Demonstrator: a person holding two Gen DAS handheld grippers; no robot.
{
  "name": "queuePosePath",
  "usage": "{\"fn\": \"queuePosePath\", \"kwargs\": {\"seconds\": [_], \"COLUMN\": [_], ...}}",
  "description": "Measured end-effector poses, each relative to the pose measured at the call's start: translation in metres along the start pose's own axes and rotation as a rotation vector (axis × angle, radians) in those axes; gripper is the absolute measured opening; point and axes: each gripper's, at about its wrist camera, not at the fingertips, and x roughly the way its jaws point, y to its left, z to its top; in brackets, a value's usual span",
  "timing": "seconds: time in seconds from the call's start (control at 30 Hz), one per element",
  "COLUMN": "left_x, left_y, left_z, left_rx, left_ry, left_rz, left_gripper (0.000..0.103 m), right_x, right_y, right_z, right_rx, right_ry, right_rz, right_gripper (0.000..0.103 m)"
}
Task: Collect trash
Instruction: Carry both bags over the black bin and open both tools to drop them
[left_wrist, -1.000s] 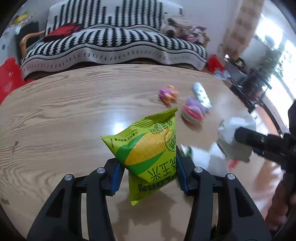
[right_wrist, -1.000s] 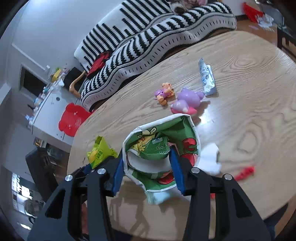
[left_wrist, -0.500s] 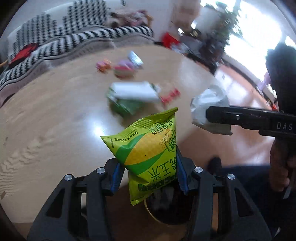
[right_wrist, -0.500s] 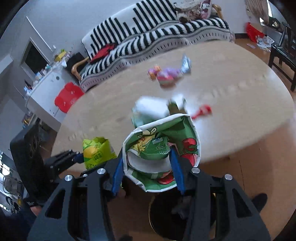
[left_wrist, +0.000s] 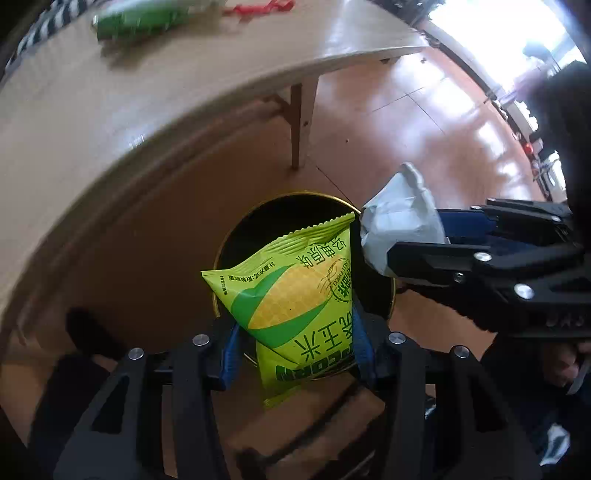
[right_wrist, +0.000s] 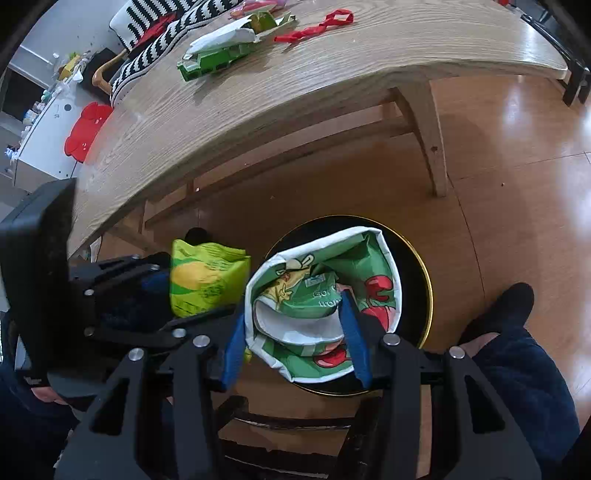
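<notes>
Corn bag (left_wrist: 295, 299), yellow-green, sits clamped between the blue pads (left_wrist: 229, 350) of the left gripper (left_wrist: 295, 350), whose jaws press in on its lower half from both sides; the sealed top edge sticks out past the fingertips and tilts to the right. Directly beyond the bag lies the bin (left_wrist: 236, 240), a round black can with a gold rim standing on the floor, so the bag hangs over its opening.

Right gripper (right_wrist: 295, 339) is likewise closed on a crumpled green wrapper (right_wrist: 325, 295) printed with red fruit and a white border. One blue pad presses its outer left side, and the other pad (right_wrist: 354, 332) is tucked into the folds. This wrapper also hangs above the bin (right_wrist: 424, 280), covering much of its mouth. Seen from the left wrist, the wrapper's pale grey back (left_wrist: 399, 225) hangs just right of the corn bag's top corner; I cannot tell whether they touch.

Farther off, the wooden table (right_wrist: 332, 66) carries a green carton (right_wrist: 218, 55) and a red scrap (right_wrist: 317, 27). A striped sofa (right_wrist: 155, 33) stands behind it.
</notes>
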Motion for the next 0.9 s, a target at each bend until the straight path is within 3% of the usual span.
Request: {"fn": "queuePosePath", "kwargs": {"seconds": [0.8, 0.9], "left_x": [0.004, 0.005], "left_y": [-0.008, -0.007], "left_z": [0.003, 0.003], "left_rx": [0.014, 0.008], "left_ry": [0.015, 0.021], "left_rz": [0.012, 0.008], "left_gripper": [0.05, 0.059], "right_x": [-0.003, -0.006], "right_y": [-0.005, -0.006], "right_z": [0.008, 0.009], "right_rx": [0.057, 0.068], "right_ry": [0.004, -0.005], "right_rz": [0.003, 0.004], "right_gripper": [0.052, 0.064]}}
